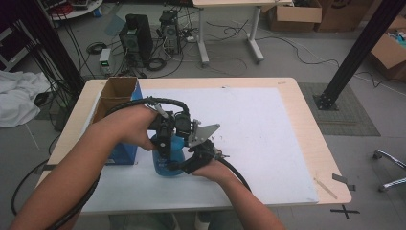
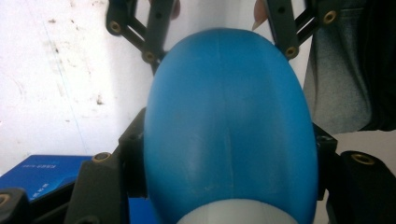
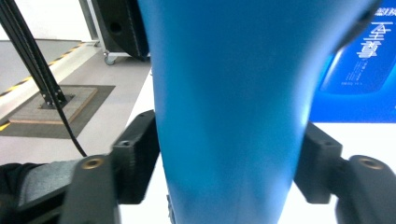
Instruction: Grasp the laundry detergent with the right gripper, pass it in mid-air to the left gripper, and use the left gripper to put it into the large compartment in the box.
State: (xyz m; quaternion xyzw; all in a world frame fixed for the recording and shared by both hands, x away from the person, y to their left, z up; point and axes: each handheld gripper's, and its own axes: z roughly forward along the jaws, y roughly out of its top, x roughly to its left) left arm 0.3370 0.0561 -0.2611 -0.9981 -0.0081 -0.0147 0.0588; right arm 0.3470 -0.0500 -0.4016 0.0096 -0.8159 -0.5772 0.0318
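Observation:
A blue plastic bottle (image 1: 168, 162) stands on the white mat (image 1: 268, 143), held from both sides. My left gripper (image 1: 163, 143) comes in from the left and is shut on it. In the left gripper view its pads (image 2: 133, 161) press the rounded blue body (image 2: 229, 116), with a white collar (image 2: 238, 213) at the bottom edge. My right gripper (image 1: 176, 165) reaches in from the right. In the right gripper view its pads (image 3: 140, 158) lie against both sides of the narrower blue part (image 3: 229, 93).
A blue box (image 1: 119, 120) with open cardboard flaps stands just left of the bottle, close to my left hand; it appears as the blue box (image 3: 359, 70) behind the bottle too. The table edge (image 1: 330, 167) runs along the right. Computers and cables lie on the floor beyond.

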